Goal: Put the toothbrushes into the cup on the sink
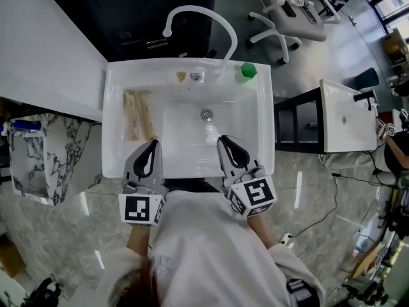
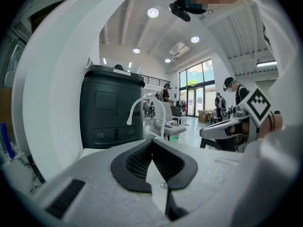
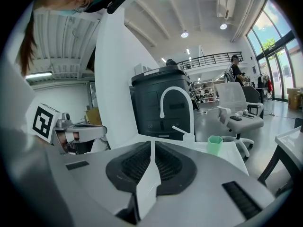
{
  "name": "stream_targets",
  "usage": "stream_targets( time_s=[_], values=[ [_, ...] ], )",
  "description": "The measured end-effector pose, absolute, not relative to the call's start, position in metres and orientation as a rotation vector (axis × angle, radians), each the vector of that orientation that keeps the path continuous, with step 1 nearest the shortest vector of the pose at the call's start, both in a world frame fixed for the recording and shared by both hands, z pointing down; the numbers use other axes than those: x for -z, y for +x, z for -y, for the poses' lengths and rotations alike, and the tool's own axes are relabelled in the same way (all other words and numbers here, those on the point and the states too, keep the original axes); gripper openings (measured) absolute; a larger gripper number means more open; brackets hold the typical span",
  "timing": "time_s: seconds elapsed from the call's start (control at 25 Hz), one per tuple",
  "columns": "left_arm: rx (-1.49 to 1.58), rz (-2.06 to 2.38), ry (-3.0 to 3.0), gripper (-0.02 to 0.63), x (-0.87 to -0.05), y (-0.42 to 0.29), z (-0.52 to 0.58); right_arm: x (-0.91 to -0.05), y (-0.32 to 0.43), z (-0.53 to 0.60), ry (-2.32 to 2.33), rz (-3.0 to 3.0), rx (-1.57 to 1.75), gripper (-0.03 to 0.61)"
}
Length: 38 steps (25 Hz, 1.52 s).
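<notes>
Several pale wooden toothbrushes [image 1: 139, 115] lie on the left ledge of the white sink [image 1: 121, 82]. A green cup [image 1: 248, 71] stands at the sink's back right corner, beside the foot of the curved white faucet [image 1: 201, 15]; the right gripper view shows the cup [image 3: 214, 144] ahead to the right. My left gripper [image 1: 153, 144] hovers over the sink's front left, just in front of the toothbrushes, with its jaws shut and empty [image 2: 151, 142]. My right gripper [image 1: 223, 139] is over the front of the basin, jaws shut and empty [image 3: 152, 143].
The drain [image 1: 206, 114] sits mid-basin and small items [image 1: 190, 77] rest on the back ledge. A dark bin [image 1: 147, 11] stands behind the sink, an office chair [image 1: 291, 8] at the back right, a second sink [image 1: 345, 115] to the right, and a marble-patterned unit [image 1: 51, 152] to the left.
</notes>
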<state>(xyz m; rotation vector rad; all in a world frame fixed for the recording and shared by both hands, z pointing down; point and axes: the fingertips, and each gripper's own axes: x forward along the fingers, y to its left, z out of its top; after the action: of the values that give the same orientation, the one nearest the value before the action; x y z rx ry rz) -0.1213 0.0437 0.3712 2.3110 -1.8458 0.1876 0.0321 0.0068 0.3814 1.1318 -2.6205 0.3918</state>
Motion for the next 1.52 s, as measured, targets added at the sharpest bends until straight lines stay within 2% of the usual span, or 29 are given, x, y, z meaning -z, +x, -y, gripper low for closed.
stream_targets(
  time_s=[0.28, 0.32, 0.4, 1.0, 1.52],
  values=[
    [-0.211, 1.828, 2.305, 0.012, -0.382, -0.158, -0.030, -0.381, -0.017, 0.005, 1.055, 2.655, -0.448, 0.022],
    [-0.205, 1.825, 2.301, 0.014, -0.384, -0.164, -0.028, -0.383, -0.026, 0.007, 1.039, 2.655, -0.448, 0.034],
    [-0.196, 1.823, 2.298, 0.012, -0.387, -0.176, -0.024, -0.387, -0.046, 0.012, 0.996, 2.655, -0.454, 0.131],
    [-0.154, 1.795, 2.179, 0.014, -0.415, -0.250, -0.009, -0.478, -0.186, 0.077, 0.732, 2.492, -0.512, 0.135],
    [-0.185, 1.691, 2.227, 0.014, -0.441, -0.271, 0.014, -0.614, -0.248, 0.113, 0.573, 2.191, -0.768, 0.132]
  ],
)
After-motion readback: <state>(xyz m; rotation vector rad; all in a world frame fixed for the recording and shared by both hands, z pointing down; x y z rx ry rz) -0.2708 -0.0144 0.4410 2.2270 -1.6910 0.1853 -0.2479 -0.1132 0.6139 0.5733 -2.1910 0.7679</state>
